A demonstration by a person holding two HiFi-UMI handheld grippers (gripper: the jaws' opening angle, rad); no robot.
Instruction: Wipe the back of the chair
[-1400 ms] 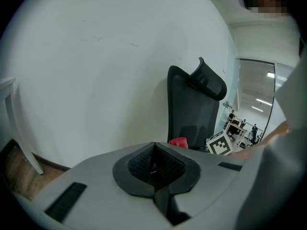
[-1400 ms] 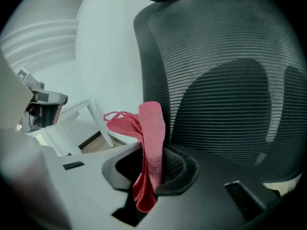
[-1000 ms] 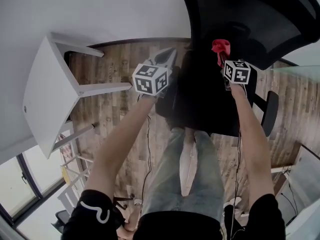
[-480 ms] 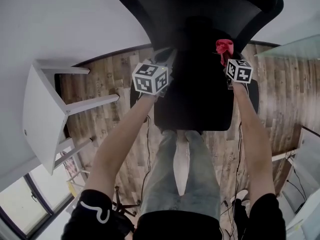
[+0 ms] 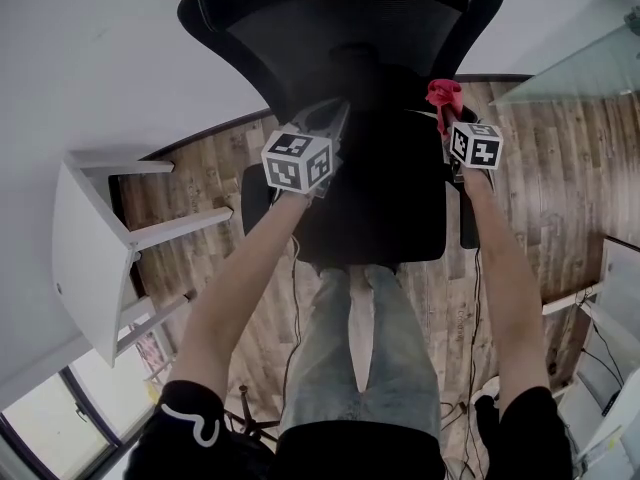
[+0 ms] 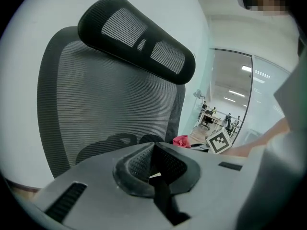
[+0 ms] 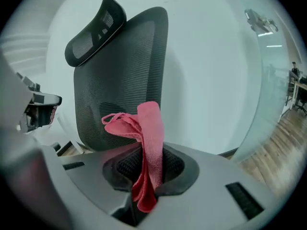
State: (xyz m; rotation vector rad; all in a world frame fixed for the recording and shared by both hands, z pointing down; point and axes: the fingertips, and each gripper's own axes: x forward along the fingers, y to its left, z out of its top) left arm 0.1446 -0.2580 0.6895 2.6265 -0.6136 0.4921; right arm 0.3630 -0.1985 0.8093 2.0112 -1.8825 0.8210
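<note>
A red cloth (image 7: 146,128) is clamped between the jaws of the right hand-held gripper (image 7: 149,171), and its loose end is stood up above them. The jaws of the left hand-held gripper (image 6: 154,166) are pressed together with nothing held. Both are pointed at the black mesh back (image 6: 105,104) of the chair (image 5: 380,208), below the headrest (image 6: 139,42). Whether the mesh is touched by the cloth cannot be told. A wooden floor (image 5: 560,168) is seen beneath.
</note>
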